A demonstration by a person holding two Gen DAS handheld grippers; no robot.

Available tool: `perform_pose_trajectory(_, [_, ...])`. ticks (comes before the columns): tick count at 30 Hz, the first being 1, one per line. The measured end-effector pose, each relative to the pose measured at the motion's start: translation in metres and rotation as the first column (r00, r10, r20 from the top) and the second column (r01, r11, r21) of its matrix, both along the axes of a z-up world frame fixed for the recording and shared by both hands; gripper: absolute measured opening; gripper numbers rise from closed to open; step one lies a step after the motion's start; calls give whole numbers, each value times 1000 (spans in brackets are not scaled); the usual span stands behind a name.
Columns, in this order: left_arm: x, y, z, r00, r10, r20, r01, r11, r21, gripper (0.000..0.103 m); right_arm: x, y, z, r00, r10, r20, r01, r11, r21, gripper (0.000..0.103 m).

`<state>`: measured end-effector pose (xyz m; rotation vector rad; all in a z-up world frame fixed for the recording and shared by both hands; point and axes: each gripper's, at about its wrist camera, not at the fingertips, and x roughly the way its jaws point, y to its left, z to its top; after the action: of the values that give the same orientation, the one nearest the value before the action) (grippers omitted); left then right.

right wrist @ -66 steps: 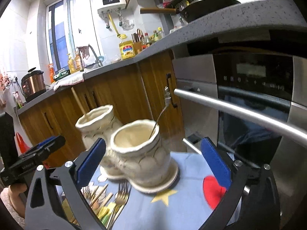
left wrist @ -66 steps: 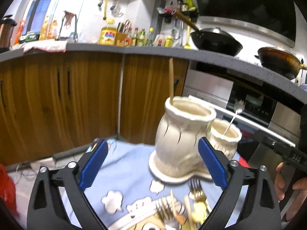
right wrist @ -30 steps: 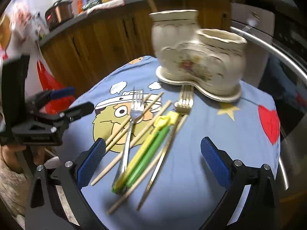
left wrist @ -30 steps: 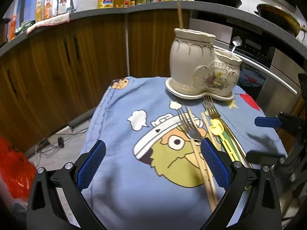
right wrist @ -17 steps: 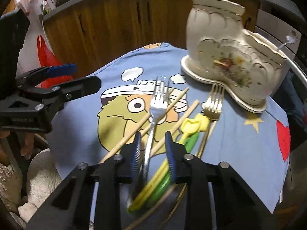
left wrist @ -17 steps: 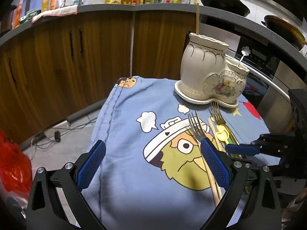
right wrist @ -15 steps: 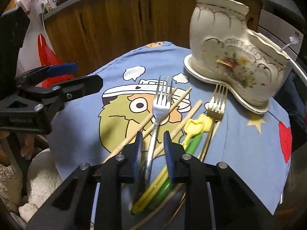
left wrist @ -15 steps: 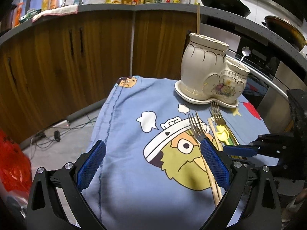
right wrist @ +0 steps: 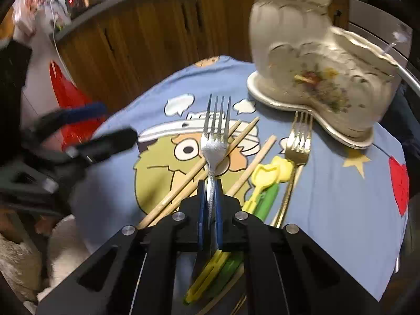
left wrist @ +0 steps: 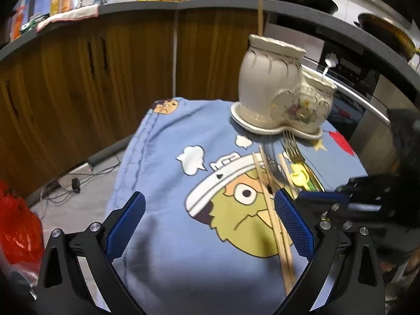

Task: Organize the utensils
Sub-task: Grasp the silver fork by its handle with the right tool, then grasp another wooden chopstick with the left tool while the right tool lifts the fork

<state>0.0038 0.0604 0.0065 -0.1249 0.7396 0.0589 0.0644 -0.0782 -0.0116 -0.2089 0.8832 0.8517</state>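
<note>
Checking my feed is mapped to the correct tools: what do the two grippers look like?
Both match: black skeletal frames with triangular cut-outs and silver bolt heads at the pivots. The left gripper carries blue pads with a fine grid texture. The right gripper has the same blue pads, seen edge-on. No cables, sleeves or readable markings show.

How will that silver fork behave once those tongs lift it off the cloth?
The silver fork looks like rigid metal, so it likely won't bend. The right tongs pinch only its thin, shiny handle, so it may pivot or slip. Its head juts well ahead of the grip and could droop.
</note>
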Motion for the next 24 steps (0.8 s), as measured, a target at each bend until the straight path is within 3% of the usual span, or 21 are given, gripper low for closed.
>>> perform_pose_trajectory(5, [11, -19, -6, 997, -61, -55, 61, 998, -10, 93, 3, -27, 22, 999, -43, 6, 43, 995, 93, 4])
perform_pose_trajectory(7, [20, -32, -10, 991, -100, -93, 101, 995, 6, 71, 2, -36, 30, 998, -56, 15, 54, 992, 113, 3])
perform_pose_trajectory(10, [30, -45, -16, 981, -130, -142, 134, 991, 22, 51, 2, -44, 38, 996, -74, 40, 68, 989, 134, 2])
perform_pose_trajectory(18, [38, -56, -23, 962, -158, -221, 170, 985, 34, 21, 0, -55, 50, 993, -87, 77, 72, 981, 181, 2])
perform_pose_trajectory(24, [44, -65, -24, 944, -175, -279, 204, 976, 79, 16, -5, -65, 59, 993, -82, 89, 61, 975, 213, 2])
